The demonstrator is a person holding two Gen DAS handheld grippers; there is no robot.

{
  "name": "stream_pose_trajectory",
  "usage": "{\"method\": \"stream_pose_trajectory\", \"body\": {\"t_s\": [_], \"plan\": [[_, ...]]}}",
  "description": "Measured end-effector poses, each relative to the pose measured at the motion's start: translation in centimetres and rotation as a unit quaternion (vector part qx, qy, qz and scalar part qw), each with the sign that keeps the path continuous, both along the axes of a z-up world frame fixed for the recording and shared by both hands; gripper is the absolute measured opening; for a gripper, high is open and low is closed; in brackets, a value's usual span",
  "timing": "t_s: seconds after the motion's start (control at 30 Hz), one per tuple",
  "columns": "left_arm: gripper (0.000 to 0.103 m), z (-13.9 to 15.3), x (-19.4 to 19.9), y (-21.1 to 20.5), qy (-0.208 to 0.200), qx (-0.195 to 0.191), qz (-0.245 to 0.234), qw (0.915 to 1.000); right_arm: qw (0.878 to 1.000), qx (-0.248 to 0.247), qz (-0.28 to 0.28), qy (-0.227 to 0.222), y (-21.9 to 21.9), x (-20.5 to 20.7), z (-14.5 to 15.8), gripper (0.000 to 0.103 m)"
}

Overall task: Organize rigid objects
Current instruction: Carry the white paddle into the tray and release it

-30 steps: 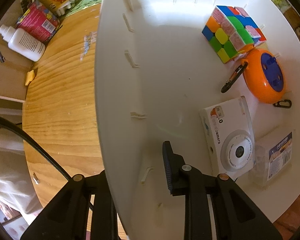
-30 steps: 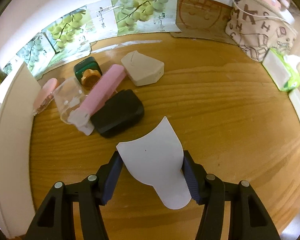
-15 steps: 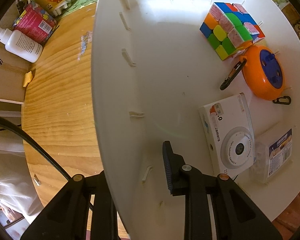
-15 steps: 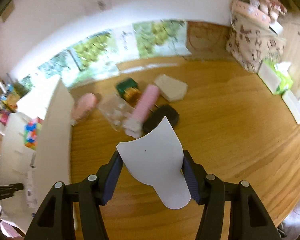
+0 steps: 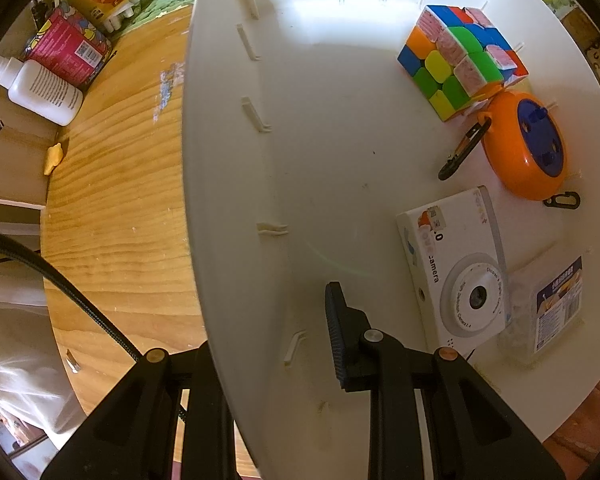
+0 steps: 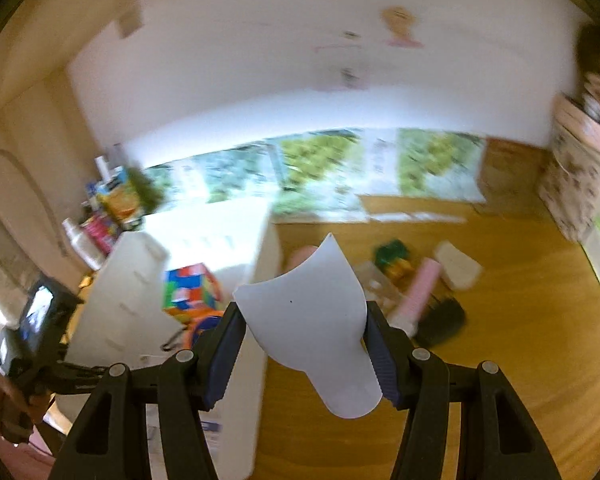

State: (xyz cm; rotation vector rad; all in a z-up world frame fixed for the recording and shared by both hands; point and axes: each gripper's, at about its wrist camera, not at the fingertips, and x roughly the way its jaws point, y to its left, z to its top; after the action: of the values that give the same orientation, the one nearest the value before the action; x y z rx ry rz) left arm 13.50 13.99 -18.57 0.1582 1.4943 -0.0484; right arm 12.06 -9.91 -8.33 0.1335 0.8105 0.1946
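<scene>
My left gripper (image 5: 268, 320) is shut on the near wall of a white storage box (image 5: 236, 240), one finger outside, one inside. Inside the box lie a colourful puzzle cube (image 5: 456, 76), an orange round case (image 5: 528, 148), a white toy camera (image 5: 456, 264) and a clear small box (image 5: 552, 308). My right gripper (image 6: 304, 320) is shut on a white curved scoop-like piece (image 6: 312, 312), held high above the table beside the white box (image 6: 256, 264). The left gripper (image 6: 48, 340) shows in the right wrist view too.
On the wooden table (image 6: 500, 380) lie a pink case (image 6: 416, 288), a black case (image 6: 440, 320), a green-gold item (image 6: 392, 258) and a white block (image 6: 458, 266). A white bottle (image 5: 40, 84) and red carton (image 5: 68, 48) stand left of the box.
My right gripper has risen and swung left with the white piece, bringing the white box into its view. The left gripper has held the box wall almost still.
</scene>
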Motion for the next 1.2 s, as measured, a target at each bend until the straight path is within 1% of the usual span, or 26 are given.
{"method": "stream_pose_trajectory", "body": {"t_s": [0.2,0.33,0.6,0.77,0.93,1.03,1.1,1.2], "plan": [[0.026,0.1,-0.2,0.3,-0.002,-0.001,-0.002,1.0,0.998,-0.002,0.063,-0.023,2.8,0.6,1.0,0.06],[0.026,0.2,-0.3,0.4,-0.003,-0.001,0.001,1.0,0.995,0.003,0.093,-0.034,4.7,0.7,1.4,0.06],[0.026,0.2,-0.4,0.7,-0.003,-0.002,0.001,1.0,0.987,0.001,0.16,-0.026,8.4,0.3,0.7,0.06],[0.026,0.1,-0.4,0.7,-0.004,-0.003,0.001,1.0,0.981,-0.002,0.19,-0.021,9.9,-0.4,0.3,0.06],[0.026,0.1,-0.4,0.7,-0.004,-0.002,0.001,1.0,0.977,-0.01,0.212,-0.02,11.0,-0.7,0.2,0.06],[0.026,0.1,-0.4,0.8,-0.004,-0.003,0.001,1.0,0.977,-0.014,0.213,-0.021,11.1,-0.7,0.2,0.061],[0.026,0.1,-0.5,0.8,-0.004,-0.003,0.0,1.0,0.978,-0.013,0.209,-0.023,10.9,-0.7,0.3,0.069],[0.026,0.1,-0.5,0.8,-0.003,-0.004,0.002,1.0,0.98,-0.011,0.197,-0.022,10.4,-0.6,0.3,0.07]]}}
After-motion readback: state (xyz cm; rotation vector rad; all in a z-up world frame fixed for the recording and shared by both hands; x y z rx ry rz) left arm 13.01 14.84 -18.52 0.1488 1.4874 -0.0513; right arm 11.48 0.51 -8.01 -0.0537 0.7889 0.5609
